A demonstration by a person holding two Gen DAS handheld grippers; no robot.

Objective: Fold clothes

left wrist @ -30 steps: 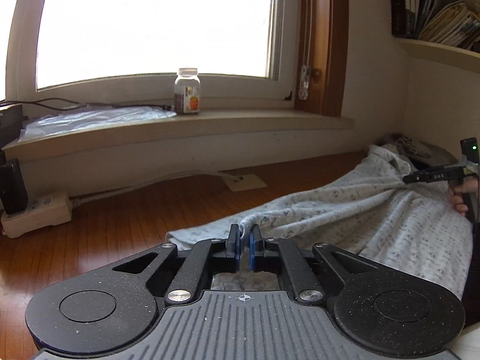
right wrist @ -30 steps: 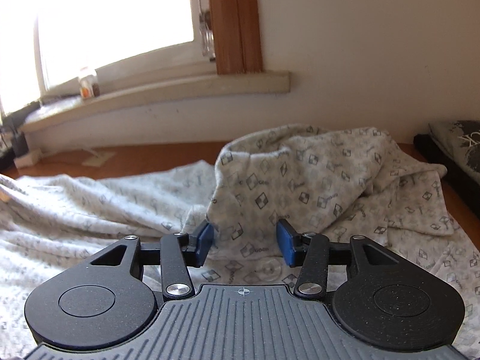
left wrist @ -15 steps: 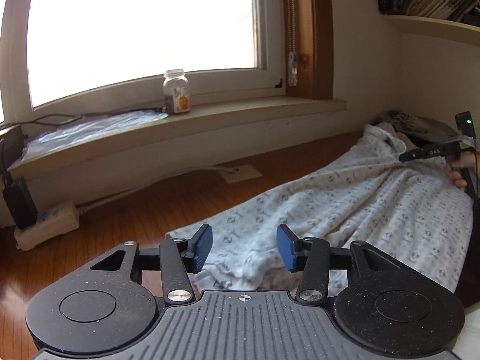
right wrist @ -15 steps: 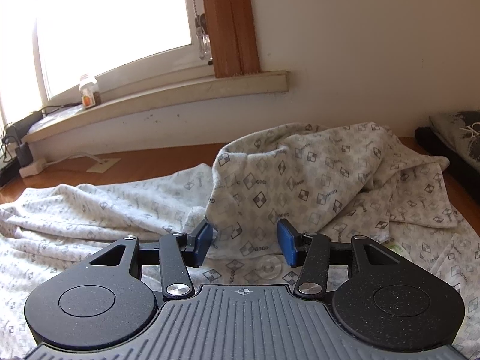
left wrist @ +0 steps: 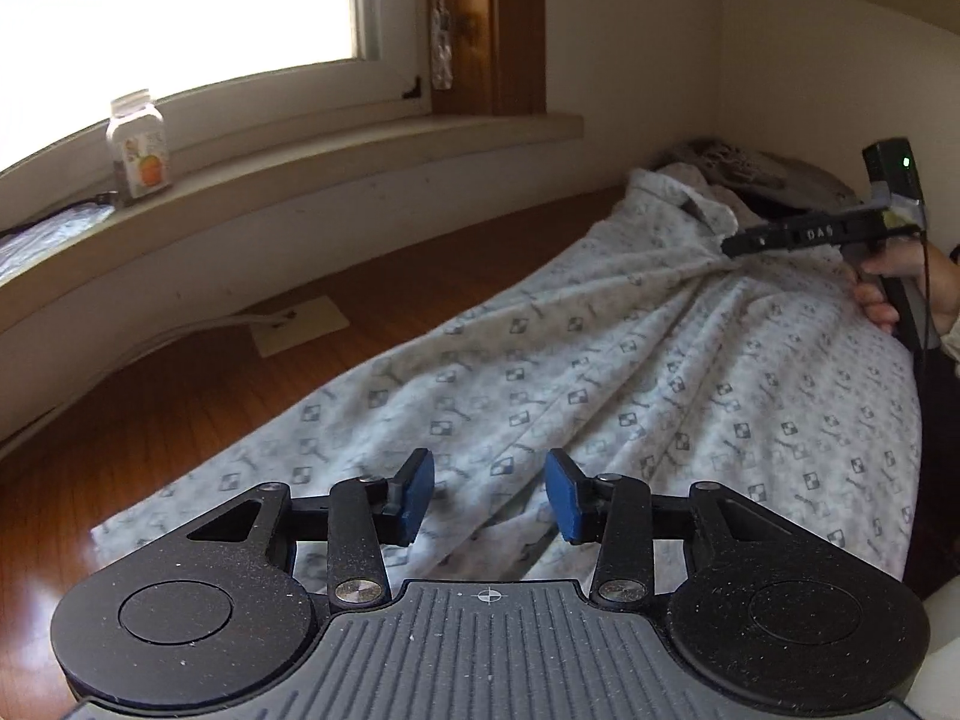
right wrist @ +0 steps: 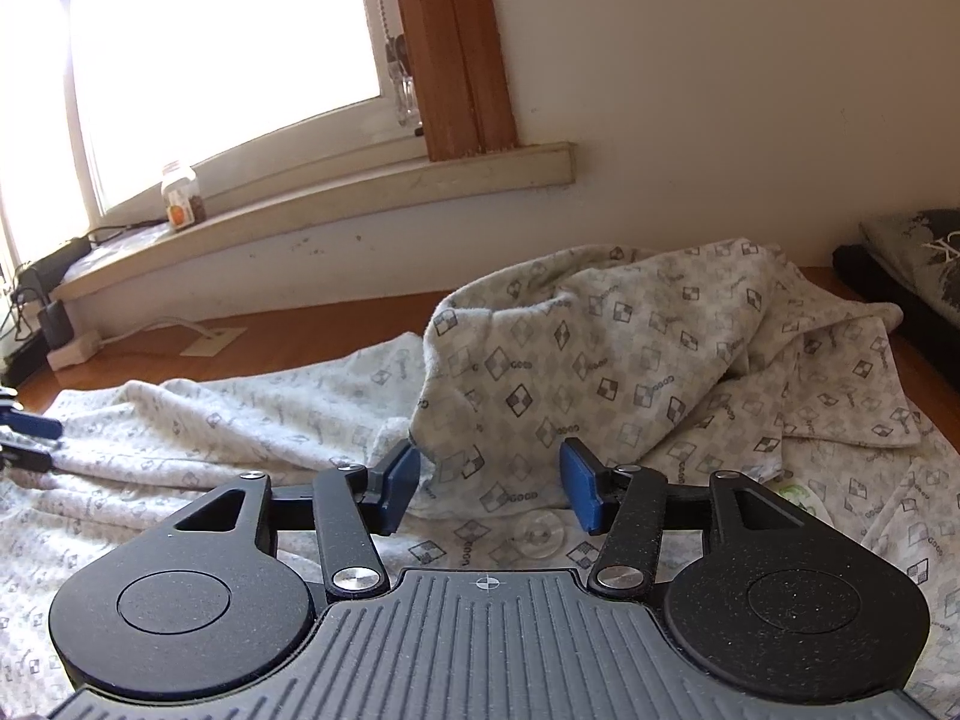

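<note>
A pale grey garment [left wrist: 660, 390] printed with small checked diamonds lies spread over the wooden surface [left wrist: 150, 408]. My left gripper [left wrist: 489, 477] hovers over its near end. The blue pads are apart and closing, and only flat cloth lies under the gap. At the far end a hand [left wrist: 900, 288] holds my right gripper [left wrist: 729, 247], and creases run toward its tip. In the right wrist view a raised fold of the garment [right wrist: 600, 360] stands between the pads of the right gripper [right wrist: 489, 468], which are opening. The left gripper [right wrist: 24, 441] shows at the left edge.
A jar [left wrist: 137, 147] stands on the window sill [left wrist: 360, 174]. A pale plate [left wrist: 300, 333] with a cable lies on the wood near the wall. A power strip [right wrist: 72, 348] sits at the far left. Dark folded clothes [right wrist: 912, 276] lie at the right by the wall.
My left gripper let go of the garment's edge, opened, and swung right over the cloth. The right gripper stayed in place, its pads slightly wider apart.
</note>
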